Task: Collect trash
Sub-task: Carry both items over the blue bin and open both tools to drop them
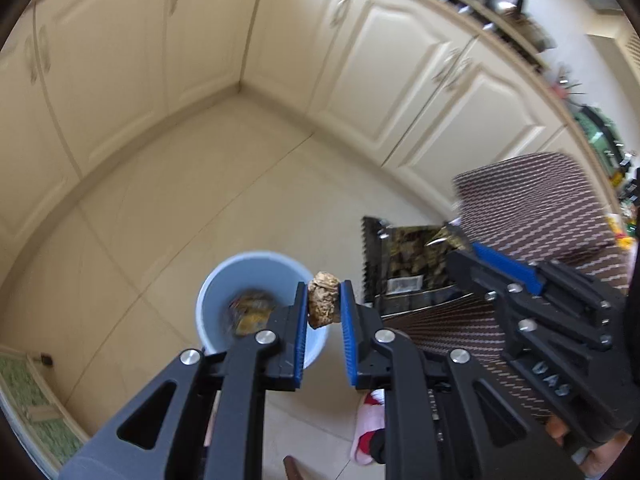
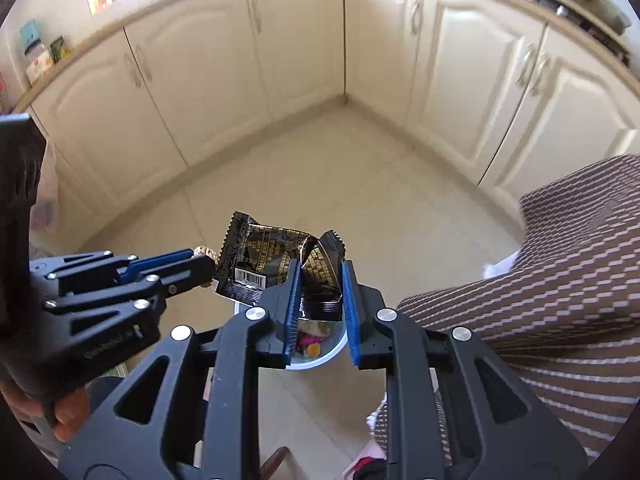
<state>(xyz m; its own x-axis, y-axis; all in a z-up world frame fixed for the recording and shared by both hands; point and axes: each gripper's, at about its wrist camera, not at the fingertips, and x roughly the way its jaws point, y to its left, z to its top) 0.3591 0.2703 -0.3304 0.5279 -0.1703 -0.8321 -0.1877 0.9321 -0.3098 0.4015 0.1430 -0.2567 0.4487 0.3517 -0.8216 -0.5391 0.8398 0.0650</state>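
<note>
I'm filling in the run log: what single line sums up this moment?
left gripper: shut on brown crumpled scrap | right gripper: shut on black wrapper | both above pale blue bin | bin: holds trash

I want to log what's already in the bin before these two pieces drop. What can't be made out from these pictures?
- Bin contents: left view, blurred, partly behind the left gripper holding a walnut.
- Bin, right view: mostly covered by the right gripper and its wrapper.
- Wrapper print: too small to read.
- Countertop items: blurred, cut by the edge.
</note>
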